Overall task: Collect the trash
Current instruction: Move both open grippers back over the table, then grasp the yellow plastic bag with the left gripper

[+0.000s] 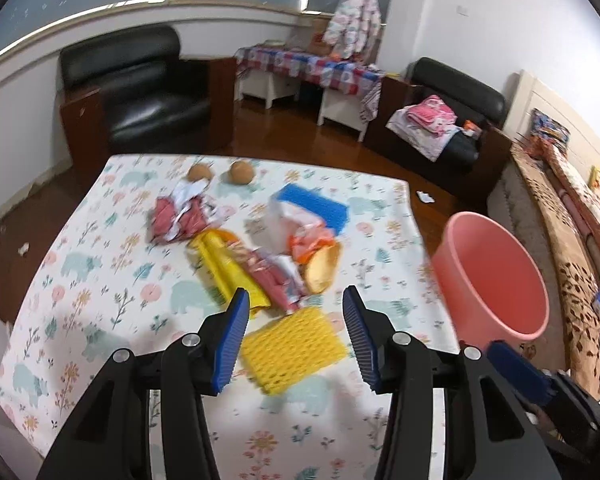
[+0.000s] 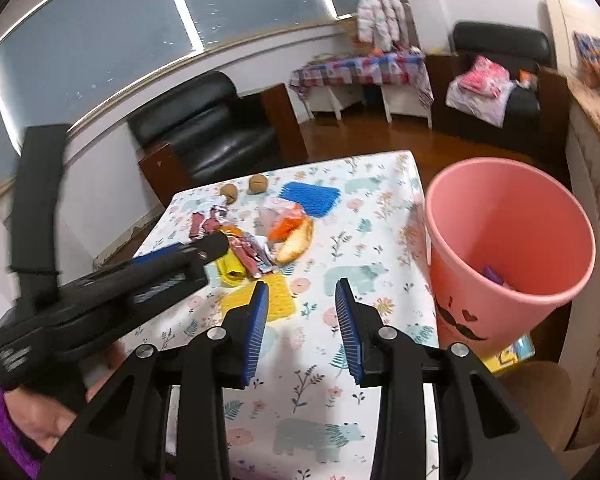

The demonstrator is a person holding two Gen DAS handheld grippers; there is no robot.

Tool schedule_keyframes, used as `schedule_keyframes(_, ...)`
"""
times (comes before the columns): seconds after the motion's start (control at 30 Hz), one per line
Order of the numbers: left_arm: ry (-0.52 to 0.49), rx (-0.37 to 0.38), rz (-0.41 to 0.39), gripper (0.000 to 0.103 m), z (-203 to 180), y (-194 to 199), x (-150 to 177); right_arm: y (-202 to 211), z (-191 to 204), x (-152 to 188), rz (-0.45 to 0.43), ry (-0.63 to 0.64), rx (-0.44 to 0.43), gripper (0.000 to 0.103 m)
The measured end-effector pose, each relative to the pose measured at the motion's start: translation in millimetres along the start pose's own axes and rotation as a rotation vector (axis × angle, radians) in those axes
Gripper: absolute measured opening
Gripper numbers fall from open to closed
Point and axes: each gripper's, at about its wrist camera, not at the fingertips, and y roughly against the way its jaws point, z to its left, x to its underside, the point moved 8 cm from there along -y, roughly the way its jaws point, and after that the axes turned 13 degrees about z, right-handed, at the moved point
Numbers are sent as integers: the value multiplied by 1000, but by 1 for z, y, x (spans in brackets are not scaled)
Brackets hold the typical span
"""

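Note:
Trash lies on the floral tablecloth (image 1: 100, 280): a yellow foam net (image 1: 296, 350), a yellow wrapper (image 1: 228, 268), red and white wrappers (image 1: 188, 216), an orange wrapper (image 1: 312, 242), a bread piece (image 1: 322, 270) and a blue foam net (image 1: 316, 206). My left gripper (image 1: 296, 320) is open and empty, its jaws either side of the yellow foam net, just above it. My right gripper (image 2: 302, 316) is open and empty over the cloth, to the right of the yellow foam net (image 2: 260, 298). A pink bin (image 2: 508, 240) stands at the table's right edge with a small purple item (image 2: 492, 274) inside.
Two round brown fruits (image 1: 240, 172) sit at the table's far edge. Black armchairs (image 1: 140, 88) and a low covered bench (image 1: 312, 68) stand beyond on the wood floor. A bed (image 1: 572, 240) runs along the right. My left gripper's body (image 2: 120, 284) crosses the right wrist view.

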Motion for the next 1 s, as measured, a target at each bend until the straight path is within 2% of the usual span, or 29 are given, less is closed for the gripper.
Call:
schedule_keyframes(0.07, 30, -2, 14, 48, 11, -6, -1, -2, 4, 1, 12, 11, -11, 35)
schedule_keyframes(0.2, 76, 3, 27, 48, 30, -18, -4, -16, 9, 2, 68, 4, -91, 35)
schedule_keyframes(0.33, 141, 51, 52, 48, 46, -34, -5, -27, 13, -2, 88, 13, -126, 35)
schedule_keyframes(0.47, 190, 98, 60, 49, 55, -44, -9, -44, 23, 1, 158, 55, -162, 35)
schedule_keyframes(0.53, 216, 124, 69, 49, 59, -50, -11, -52, 23, 2, 181, 67, -150, 35)
schedule_keyframes(0.77, 304, 225, 147, 49, 53, -75, -18, -69, 10, 1, 216, 26, -184, 35)
schedule_keyframes(0.9, 332, 147, 167, 49, 57, -89, -22, -74, 8, -1, 222, 35, -172, 35)
schedule_keyframes(1.0, 357, 163, 205, 49, 62, -101, -17, -78, 8, -3, 224, 39, -169, 35)
